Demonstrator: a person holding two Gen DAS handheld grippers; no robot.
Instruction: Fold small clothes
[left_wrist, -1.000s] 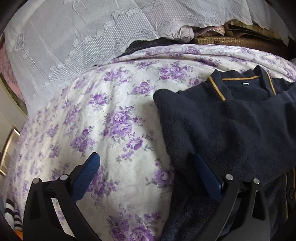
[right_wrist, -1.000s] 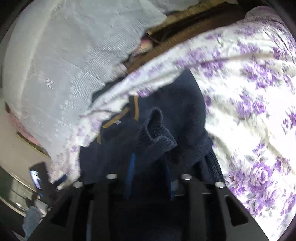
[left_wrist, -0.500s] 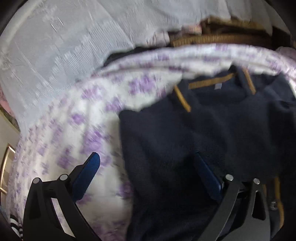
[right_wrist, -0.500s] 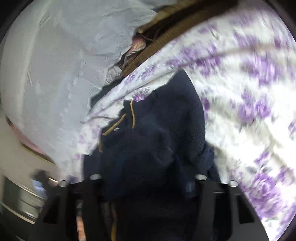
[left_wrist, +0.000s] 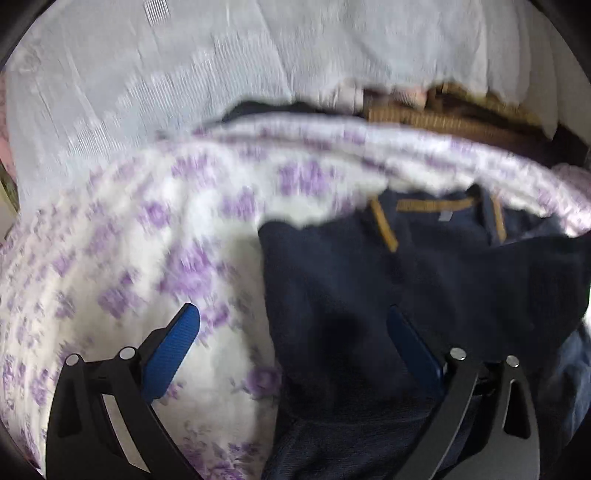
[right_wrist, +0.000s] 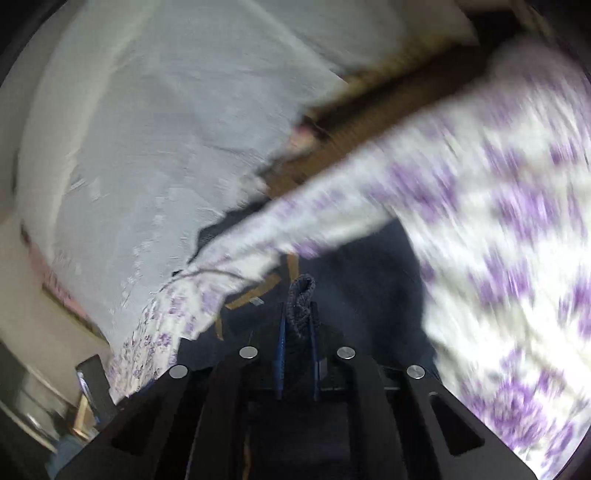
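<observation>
Across the floral bedspread (left_wrist: 122, 258), spreading white and purple from the near left to the far edge under a pale lace curtain (left_wrist: 155, 85), and bearing the navy knit sweater (left_wrist: 369, 295) on its right half, mustard-trimmed collar (left_wrist: 436, 205) lying at the far side. Beyond the bedspread, showing a strip of woven brown basketwork (left_wrist: 424, 120), blurred. Judging the step as lifting a sleeve or edge to carry it over the body of the sweater: keeping the pinch firm near the cuff, raising only enough to clear the knit below, drawing the fabric across toward the collar line without dragging the whole garment, and pressing the body down with the free tool if it starts sliding. Gripping a bunched ribbed fold (right_wrist: 301, 306) of that sweater in the right gripper (right_wrist: 297, 332), jaws having just been closing and now pinched narrow on the knit, angled gently downward over the sweater's middle. Hanging wide and empty at the near side, the left gripper (left_wrist: 295, 328), one blue pad (left_wrist: 173, 354) over the bedspread and the other over the dark knit, tilting more steeply down and straddling the sweater's left edge without pressing on it.
</observation>
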